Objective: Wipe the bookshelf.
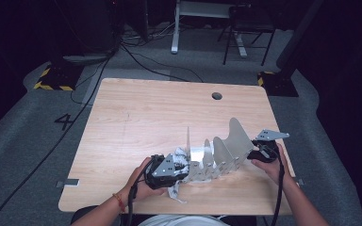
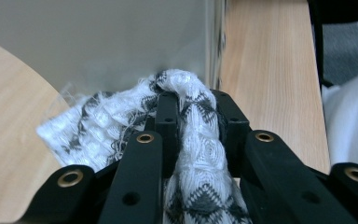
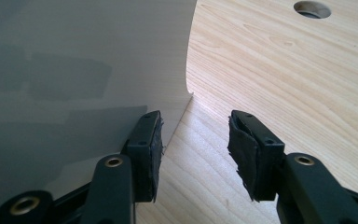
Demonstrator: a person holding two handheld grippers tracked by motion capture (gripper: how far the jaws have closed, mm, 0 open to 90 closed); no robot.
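Observation:
A grey metal rack [image 1: 226, 146] with several upright divider plates stands on the wooden table [image 1: 136, 122], near its front edge. My left gripper [image 1: 183, 161] is at the rack's left end, shut on a white and grey knitted cloth [image 1: 179, 153]. In the left gripper view the cloth [image 2: 102, 126] bunches between the jaws of my left gripper [image 2: 196, 112], right in front of a rack plate [image 2: 98, 42]. My right gripper [image 1: 255, 153] is at the rack's right end. It [image 3: 193, 135] stands open, its left finger [image 3: 144, 149] beside the end plate [image 3: 74, 60], with bare table in the gap.
A round cable hole [image 1: 217, 96] is cut in the table's far side, also seen as the cable hole [image 3: 311, 9]. The table's front edge lies close behind both hands. Chair and desk legs [image 1: 245, 42] stand on the grey floor beyond the table.

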